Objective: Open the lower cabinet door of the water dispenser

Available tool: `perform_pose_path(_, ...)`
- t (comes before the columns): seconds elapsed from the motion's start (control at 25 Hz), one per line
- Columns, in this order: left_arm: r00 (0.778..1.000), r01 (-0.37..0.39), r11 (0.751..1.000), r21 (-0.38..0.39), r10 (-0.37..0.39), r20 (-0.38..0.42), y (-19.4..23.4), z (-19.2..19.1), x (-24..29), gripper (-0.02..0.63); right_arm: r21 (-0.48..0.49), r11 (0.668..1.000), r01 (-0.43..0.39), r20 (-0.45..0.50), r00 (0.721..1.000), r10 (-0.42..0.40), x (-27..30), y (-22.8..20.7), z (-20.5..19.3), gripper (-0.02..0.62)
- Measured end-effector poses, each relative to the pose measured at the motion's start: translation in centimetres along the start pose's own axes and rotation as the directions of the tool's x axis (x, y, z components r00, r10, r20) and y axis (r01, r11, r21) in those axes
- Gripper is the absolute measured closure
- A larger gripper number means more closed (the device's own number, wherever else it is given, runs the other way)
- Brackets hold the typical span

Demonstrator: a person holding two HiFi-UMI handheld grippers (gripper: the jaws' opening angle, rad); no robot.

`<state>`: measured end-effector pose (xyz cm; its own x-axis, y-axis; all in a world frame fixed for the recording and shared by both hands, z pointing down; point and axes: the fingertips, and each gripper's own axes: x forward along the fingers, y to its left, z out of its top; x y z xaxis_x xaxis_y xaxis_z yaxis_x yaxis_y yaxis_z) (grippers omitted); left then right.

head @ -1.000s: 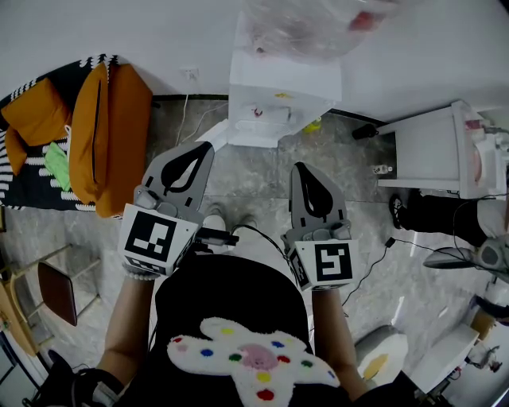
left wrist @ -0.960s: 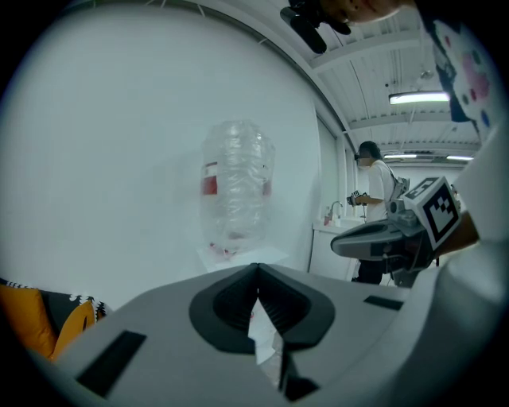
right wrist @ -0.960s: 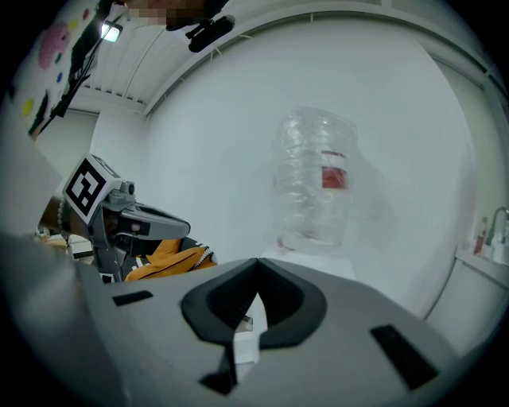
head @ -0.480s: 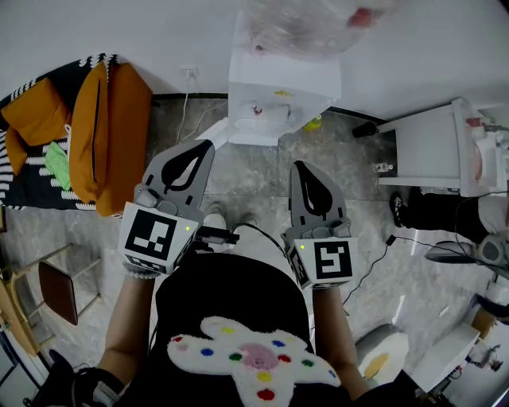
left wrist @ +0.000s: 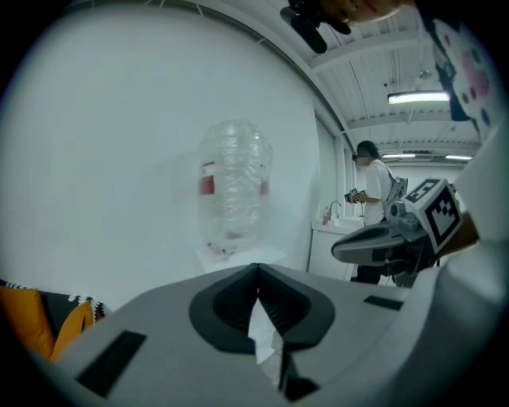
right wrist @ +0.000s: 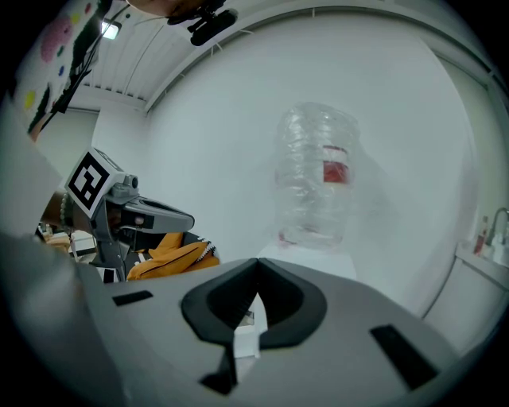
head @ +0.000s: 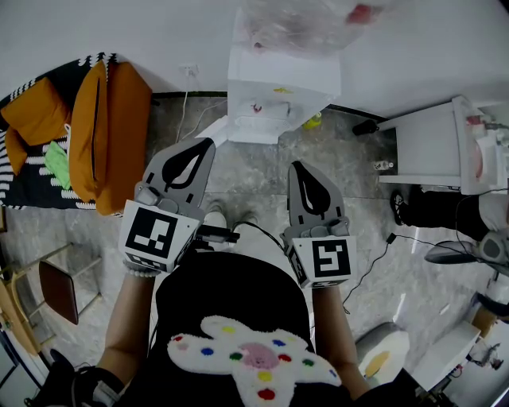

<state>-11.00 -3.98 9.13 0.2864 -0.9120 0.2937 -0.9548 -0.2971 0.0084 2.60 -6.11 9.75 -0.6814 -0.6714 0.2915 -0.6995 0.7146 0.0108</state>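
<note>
The white water dispenser stands against the wall ahead, a clear bottle on top. Its lower front is mostly hidden from above; a white panel juts out at its lower left. My left gripper is shut and empty, its tip just short of that panel. My right gripper is also shut and empty, a little farther back over the floor. In the left gripper view the bottle rises beyond the shut left gripper. In the right gripper view the bottle shows above the shut right gripper.
Orange cushions lie at the left beside a striped rug. A white cabinet stands at the right, with a black cable on the floor near it. A chair is at lower left. A person stands by a counter.
</note>
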Motion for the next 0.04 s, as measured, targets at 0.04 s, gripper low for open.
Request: perform_pose_path(0.04,1.000,0.000,1.000,0.001,0.000,0.001,-0.05,0.08,0.06,0.594,-0.001,1.000,0.000,0.000,1.000,0.000,0.00,-0.04,-0.01,0.592)
